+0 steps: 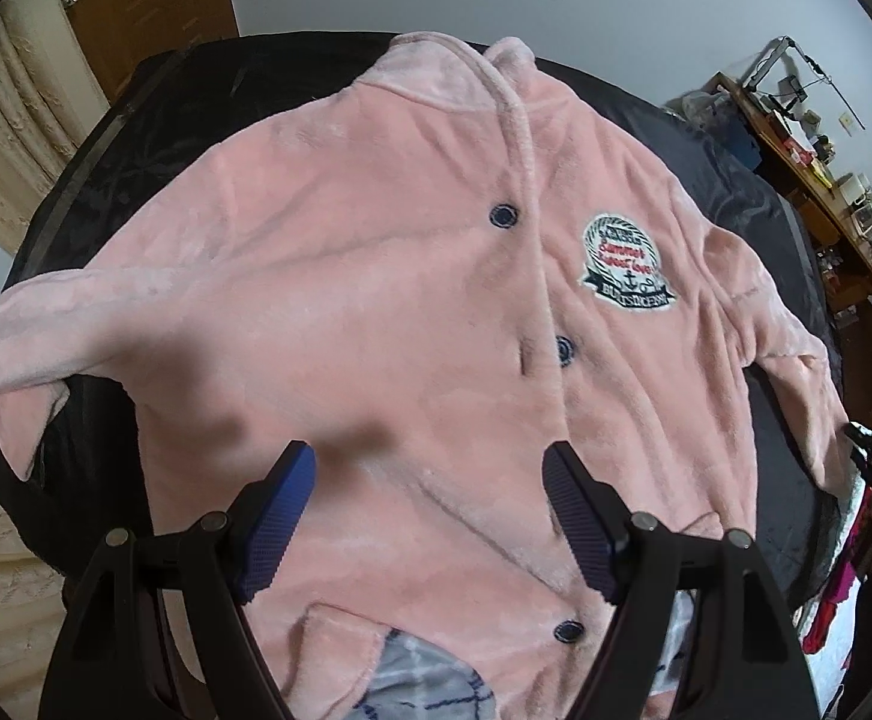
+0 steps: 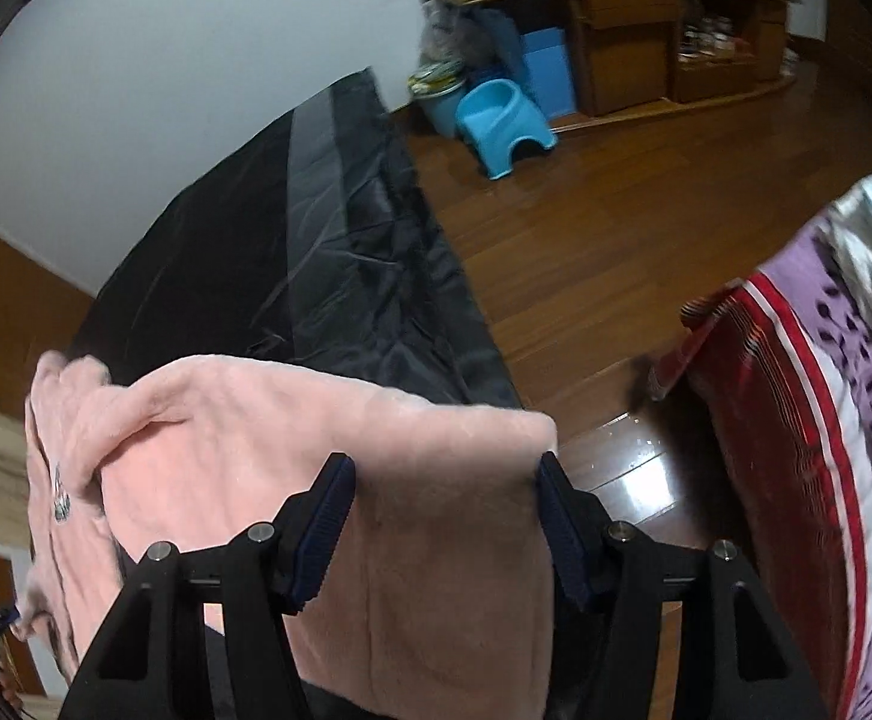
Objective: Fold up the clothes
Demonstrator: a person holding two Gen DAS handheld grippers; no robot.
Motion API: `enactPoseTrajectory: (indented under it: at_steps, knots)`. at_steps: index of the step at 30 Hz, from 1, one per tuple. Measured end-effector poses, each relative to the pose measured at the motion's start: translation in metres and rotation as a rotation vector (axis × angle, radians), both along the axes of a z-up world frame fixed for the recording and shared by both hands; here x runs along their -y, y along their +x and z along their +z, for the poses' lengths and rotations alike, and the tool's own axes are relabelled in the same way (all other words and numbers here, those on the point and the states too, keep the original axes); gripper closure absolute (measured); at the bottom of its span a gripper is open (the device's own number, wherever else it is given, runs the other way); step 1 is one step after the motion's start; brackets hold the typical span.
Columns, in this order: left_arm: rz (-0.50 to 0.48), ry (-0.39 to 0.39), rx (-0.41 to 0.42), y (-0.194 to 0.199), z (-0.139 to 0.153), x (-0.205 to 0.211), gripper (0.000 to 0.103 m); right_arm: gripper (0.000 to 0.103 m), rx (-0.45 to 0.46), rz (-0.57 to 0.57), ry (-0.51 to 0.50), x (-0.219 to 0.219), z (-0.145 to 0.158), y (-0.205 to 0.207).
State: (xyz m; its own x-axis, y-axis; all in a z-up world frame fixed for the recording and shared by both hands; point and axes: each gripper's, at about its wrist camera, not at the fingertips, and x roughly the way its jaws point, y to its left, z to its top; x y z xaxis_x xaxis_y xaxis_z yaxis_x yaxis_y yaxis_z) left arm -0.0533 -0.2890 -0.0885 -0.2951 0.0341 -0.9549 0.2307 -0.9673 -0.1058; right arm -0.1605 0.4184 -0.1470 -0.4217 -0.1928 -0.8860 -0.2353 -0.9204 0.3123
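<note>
A pink fleece jacket (image 1: 411,300) with navy buttons and a round chest patch (image 1: 625,264) lies front-up, spread on a black cover (image 1: 153,138). Its collar points away and both sleeves are out to the sides. My left gripper (image 1: 429,462) hovers open over the lower front of the jacket, with nothing between its blue pads (image 1: 279,522). In the right wrist view, the jacket's sleeve (image 2: 375,438) lies across the wide gap of my open right gripper (image 2: 443,468), its cuff edge by the right fingertip. The fingers are not closed on the sleeve.
The black cover (image 2: 339,252) ends at an edge over a wooden floor (image 2: 586,240). A blue plastic stool (image 2: 505,120) and a cluttered wooden desk (image 2: 628,36) stand beyond. A red and purple patterned cloth (image 2: 808,420) is at the right. Grey checked fabric (image 1: 411,678) shows below the hem.
</note>
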Motion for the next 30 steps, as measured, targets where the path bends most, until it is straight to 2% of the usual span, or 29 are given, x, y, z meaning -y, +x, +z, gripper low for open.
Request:
enactPoseTrajectory:
  at_steps: [3, 4, 6, 7, 17, 20, 22, 24, 25, 26, 28, 30]
  knots:
    - [-0.004, 0.0, 0.006, 0.0, -0.002, -0.006, 0.022, 0.051, -0.041, 0.062, 0.033, 0.011, 0.015, 0.004]
    - [-0.003, 0.002, 0.01, 0.0, -0.004, -0.008, 0.022, 0.062, -0.054, 0.083, 0.039, 0.016, 0.02, 0.006]
    - [0.004, 0.013, 0.018, -0.001, -0.008, -0.012, 0.022, 0.07, -0.064, 0.153, 0.015, 0.036, 0.022, 0.015]
    - [0.004, 0.018, 0.02, -0.001, -0.009, -0.015, 0.022, 0.077, -0.068, 0.188, 0.002, 0.047, 0.023, 0.02]
    - [-0.089, 0.031, 0.016, -0.011, -0.01, -0.063, 0.022, 0.077, -0.114, 0.529, -0.125, 0.148, 0.036, 0.066]
    - [-0.118, 0.028, 0.02, -0.011, -0.009, -0.074, 0.022, 0.076, -0.122, 0.423, -0.198, 0.124, 0.033, 0.076]
    - [-0.127, 0.029, 0.025, -0.011, -0.011, -0.078, 0.022, 0.071, -0.128, 0.352, -0.247, 0.108, 0.031, 0.082]
    - [-0.13, 0.031, 0.032, -0.011, -0.014, -0.08, 0.022, 0.053, -0.133, 0.281, -0.295, 0.092, 0.029, 0.089]
    - [-0.13, 0.031, 0.036, -0.01, -0.015, -0.081, 0.022, 0.036, -0.135, 0.245, -0.319, 0.084, 0.028, 0.092]
    - [-0.13, 0.032, 0.039, -0.01, -0.016, -0.081, 0.022, 0.028, -0.138, 0.209, -0.343, 0.076, 0.027, 0.095]
    - [-0.127, 0.034, 0.047, -0.009, -0.019, -0.081, 0.022, 0.027, -0.146, 0.136, -0.393, 0.059, 0.025, 0.101]
    - [-0.128, 0.037, 0.052, -0.007, -0.02, -0.082, 0.022, 0.027, -0.191, 0.052, -0.474, 0.032, 0.032, 0.099]
